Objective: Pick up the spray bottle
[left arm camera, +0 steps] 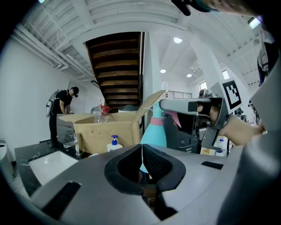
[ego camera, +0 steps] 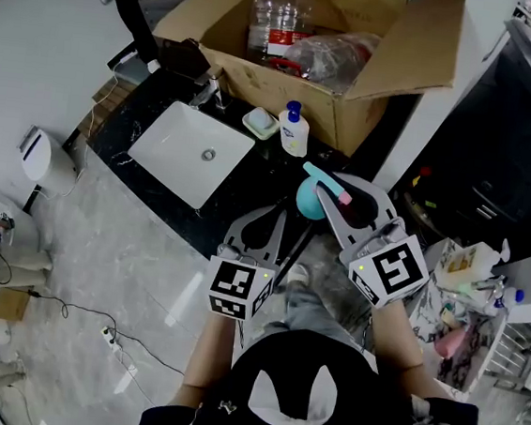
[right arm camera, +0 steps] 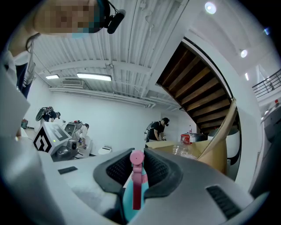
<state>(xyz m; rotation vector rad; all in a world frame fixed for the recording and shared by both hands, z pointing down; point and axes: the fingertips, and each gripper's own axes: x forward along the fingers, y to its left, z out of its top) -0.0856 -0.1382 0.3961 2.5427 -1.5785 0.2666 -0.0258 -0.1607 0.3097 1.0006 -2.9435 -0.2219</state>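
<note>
**A:** Gripping the spray bottle (ego camera: 308,202) just under its pink head, is it? Why there?

**B:** The right gripper (right arm camera: 137,169) has its jaws closed on the neck, with the pink trigger sticking out between the pads toward the camera. I'd say the narrow neck fits the pads better than the round teal body, and the head above works as a stop, so the bottle can't slide down.

**A:** And where does that leave the bottle?

**B:** Upright, hanging from that grip in front of the person, by the front edge of the black counter (ego camera: 123,135). It looks lifted clear, so the pick-up seems mostly done. I can't confirm that, because no view shows its base.

**A:** What's the left gripper (left arm camera: 142,154) for, then?

**B:** Nothing at present. Its jaws are pressed together with nothing between them, and it is held just beside the bottle, pointing at it. It is probably kept close as a spare hand and out of the way.

**A:** Anything nearby to bump?

**B:** The pump soap bottle (ego camera: 294,132) stands near the bottle, between it and the cardboard box (ego camera: 261,74). The white sink (ego camera: 182,156) lies further left. Keeping the bottle level and off the counter avoids all three.
</note>
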